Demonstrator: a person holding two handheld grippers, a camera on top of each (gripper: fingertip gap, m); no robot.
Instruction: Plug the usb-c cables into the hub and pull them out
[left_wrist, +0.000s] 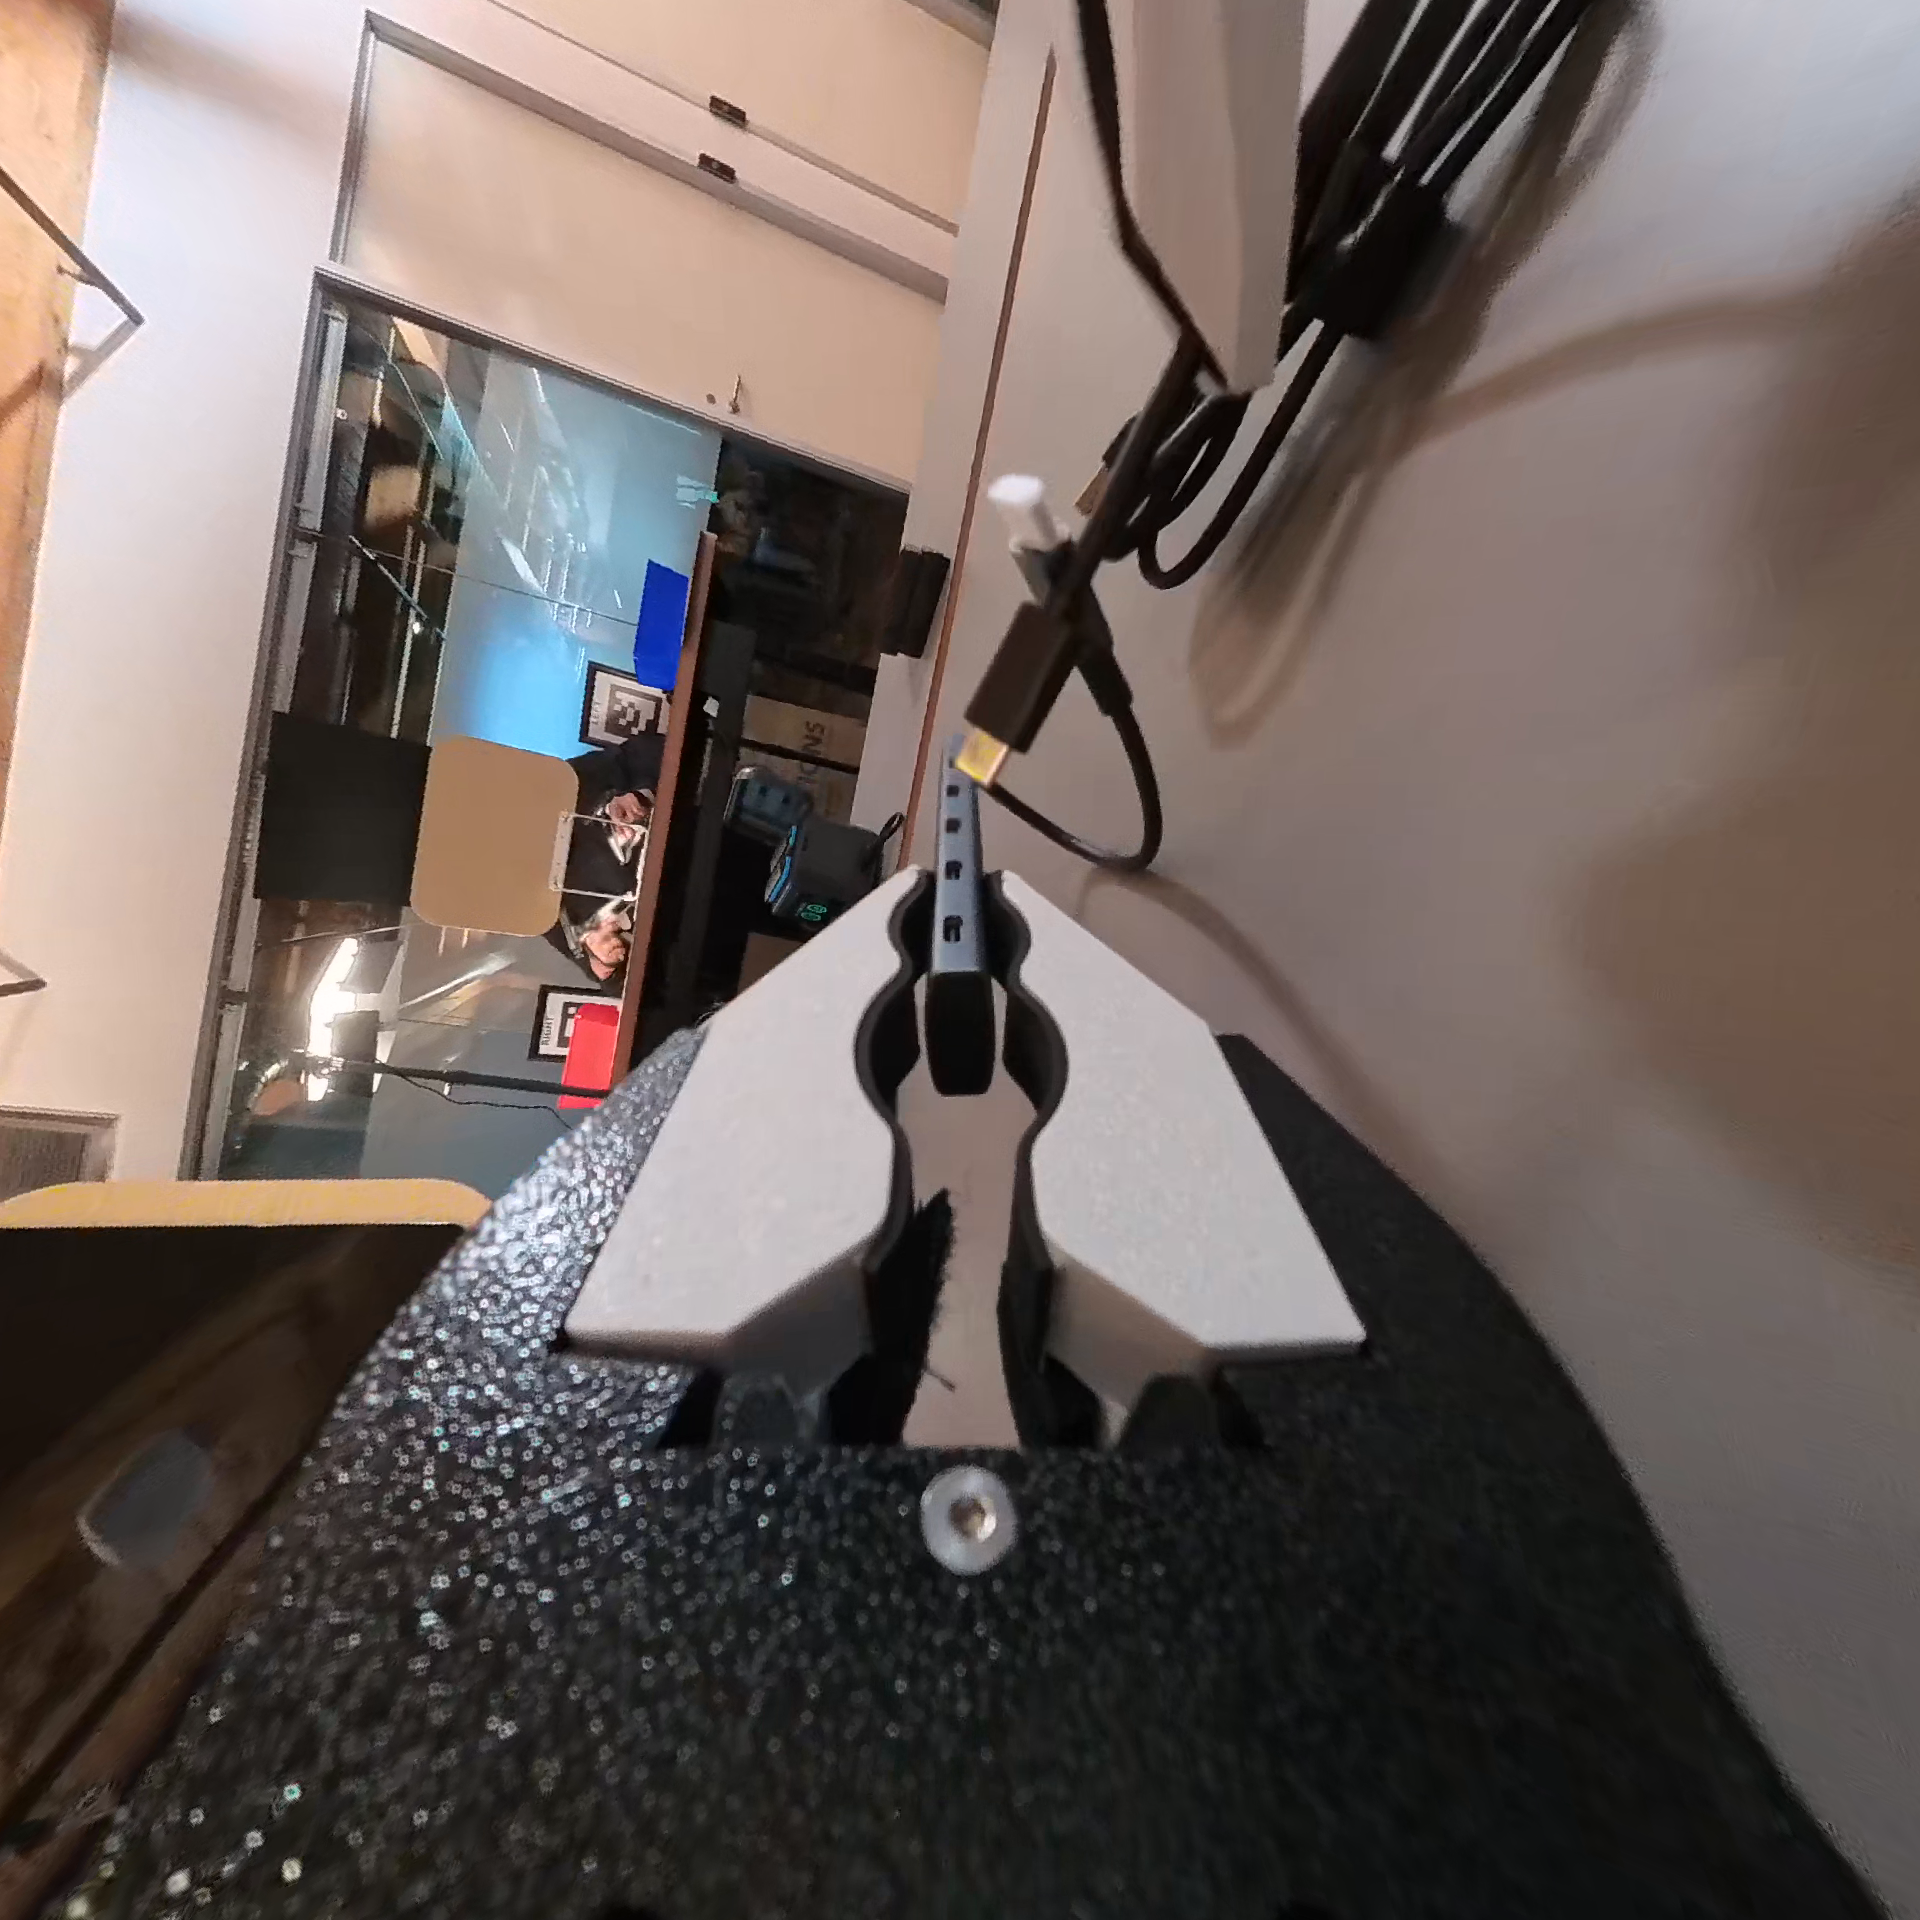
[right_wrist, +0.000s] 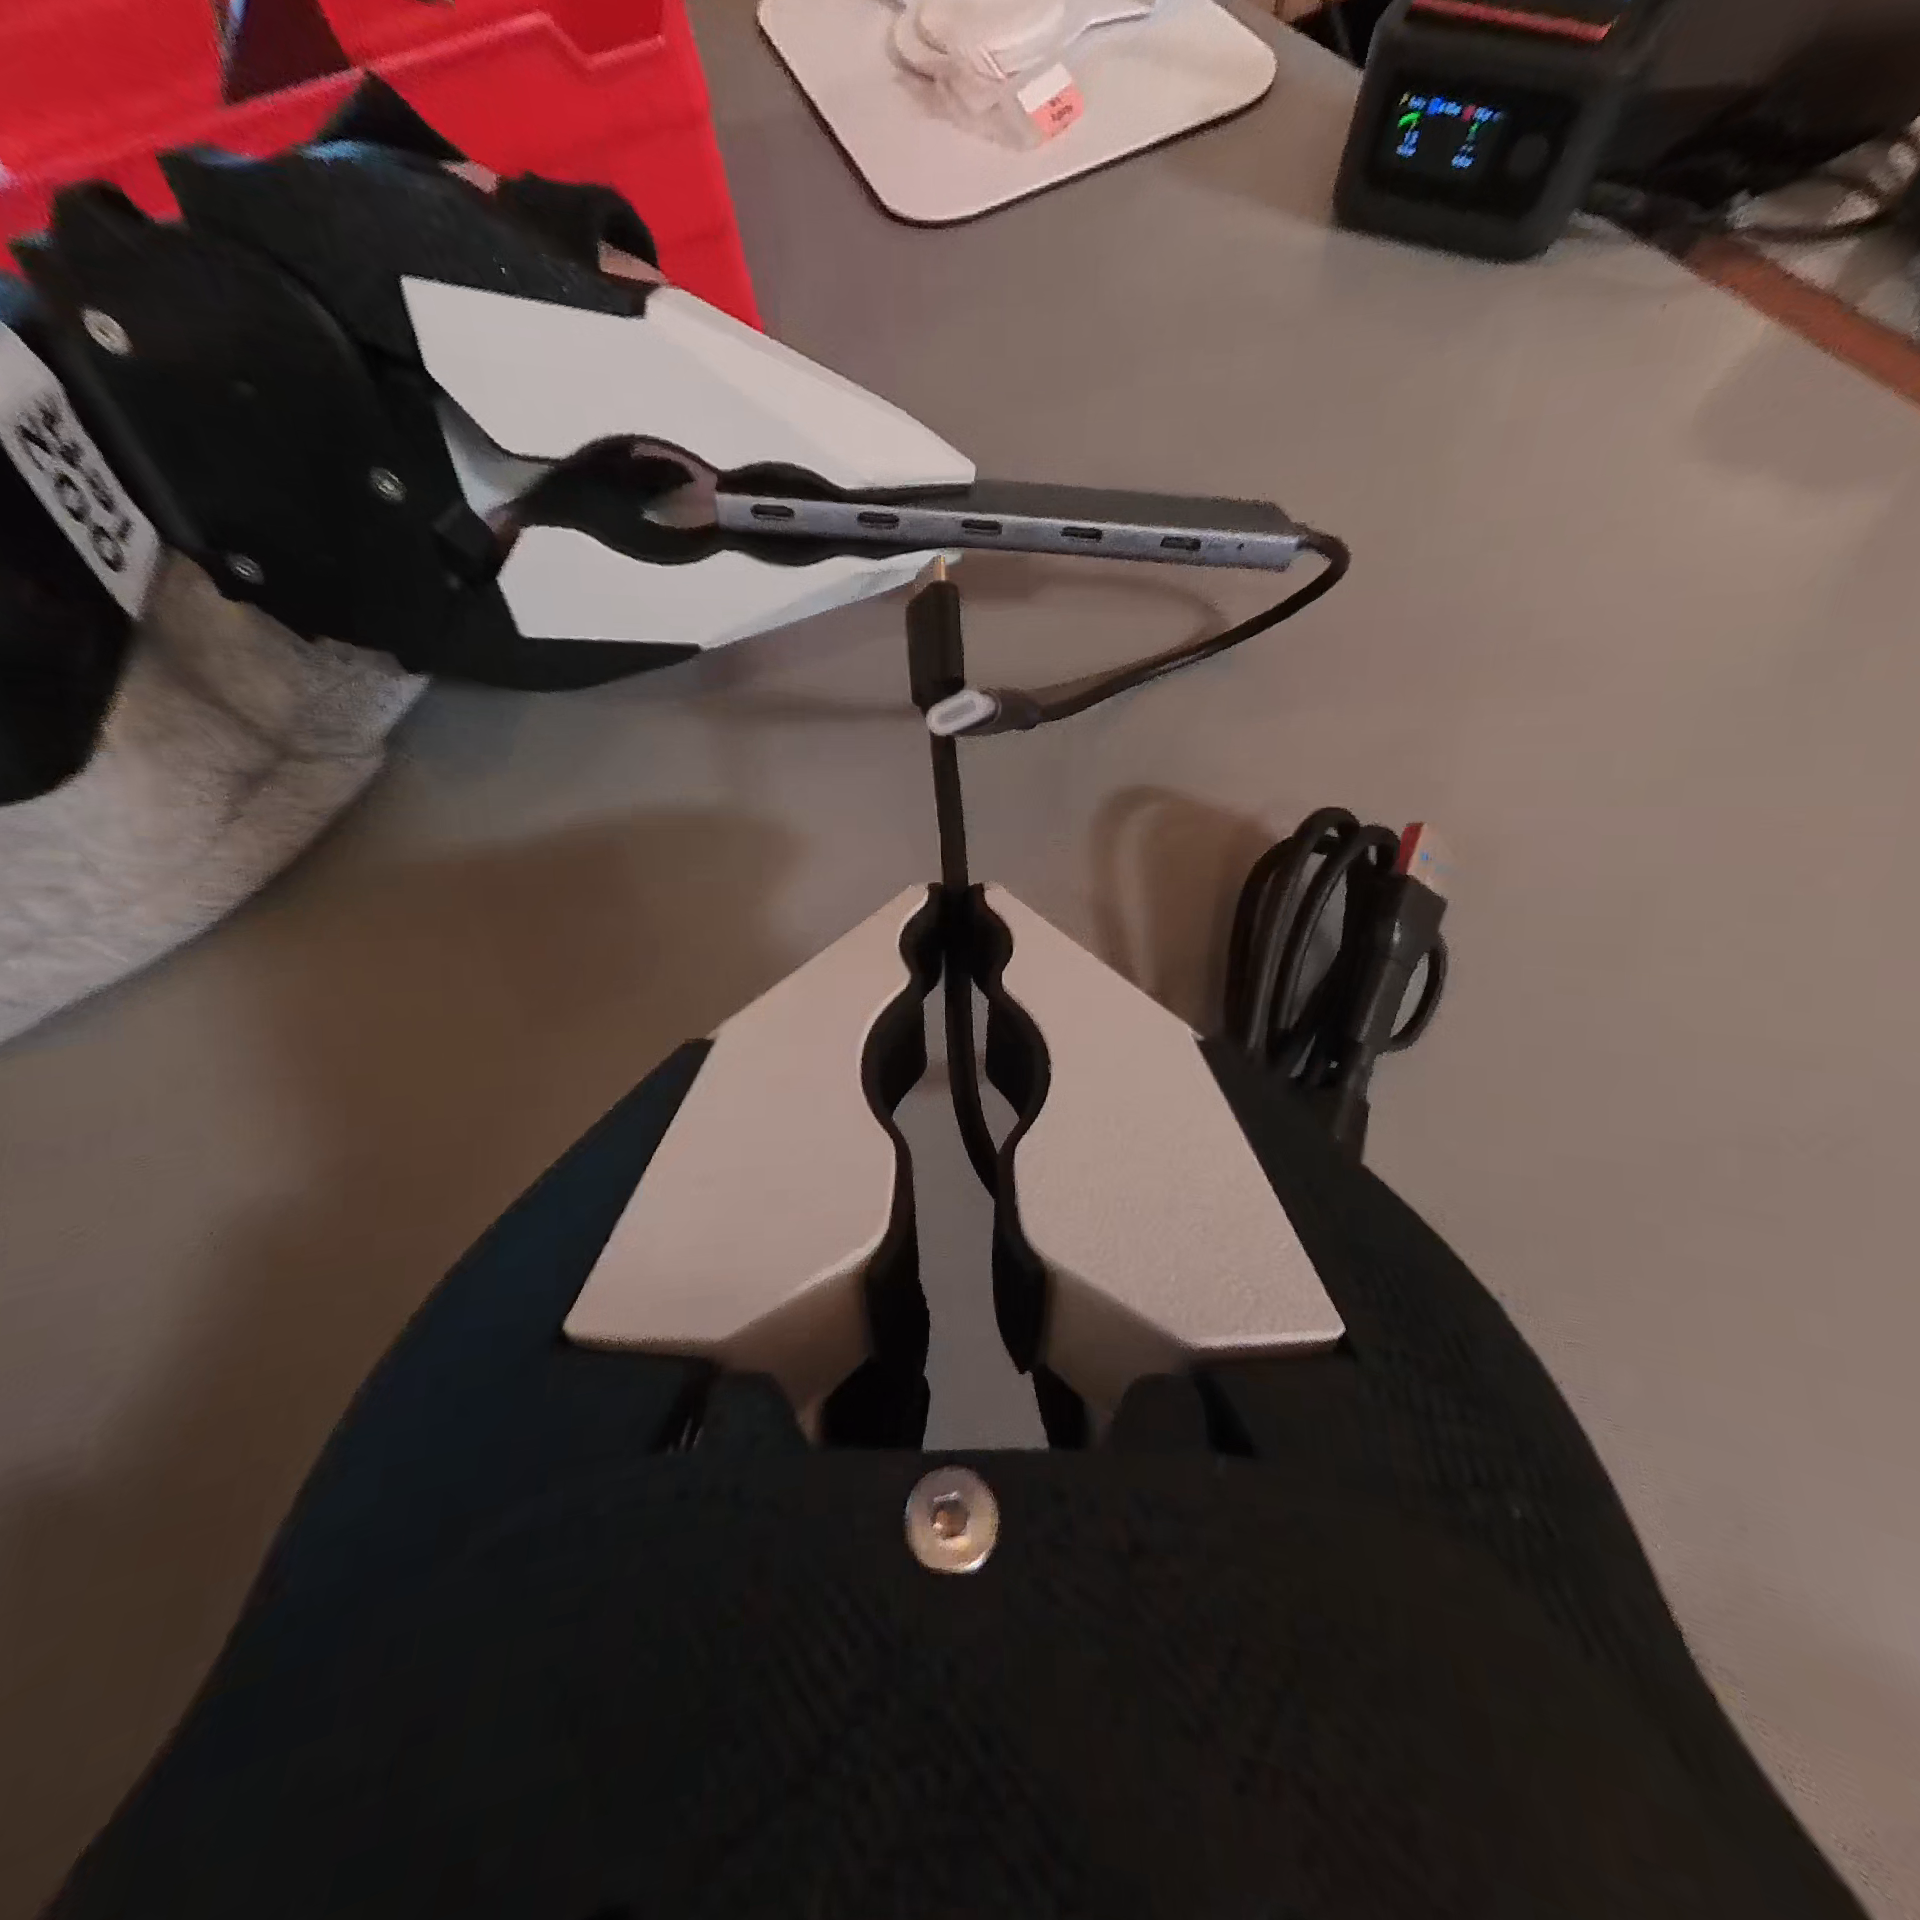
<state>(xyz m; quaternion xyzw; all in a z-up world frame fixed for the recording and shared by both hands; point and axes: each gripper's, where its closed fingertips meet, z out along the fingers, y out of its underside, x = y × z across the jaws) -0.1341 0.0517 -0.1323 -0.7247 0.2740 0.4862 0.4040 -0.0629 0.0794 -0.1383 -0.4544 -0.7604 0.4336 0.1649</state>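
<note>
In the right wrist view the left gripper (right_wrist: 940, 540) reaches in from the left edge of the frame, lying sideways, its pale fingers clamped flat on one end of the hub (right_wrist: 997, 520). The hub is a slim grey bar held level above the table (right_wrist: 1455, 623), with a row of small oval ports along its near edge and its own short black lead looping from the right end to a silver-tipped plug (right_wrist: 961, 715) at centre frame. The right gripper (right_wrist: 951, 894) points up from the bottom centre, its fingers pinched narrow on a black usb-c cable (right_wrist: 948, 810). The cable's connector (right_wrist: 935, 634) stands upright, its metal tip just below the hub's port edge, not seated. A white tag with black printed characters sits on the left gripper's body at the far left. A coiled bundle of black cables (right_wrist: 1330, 935) lies at right.
</note>
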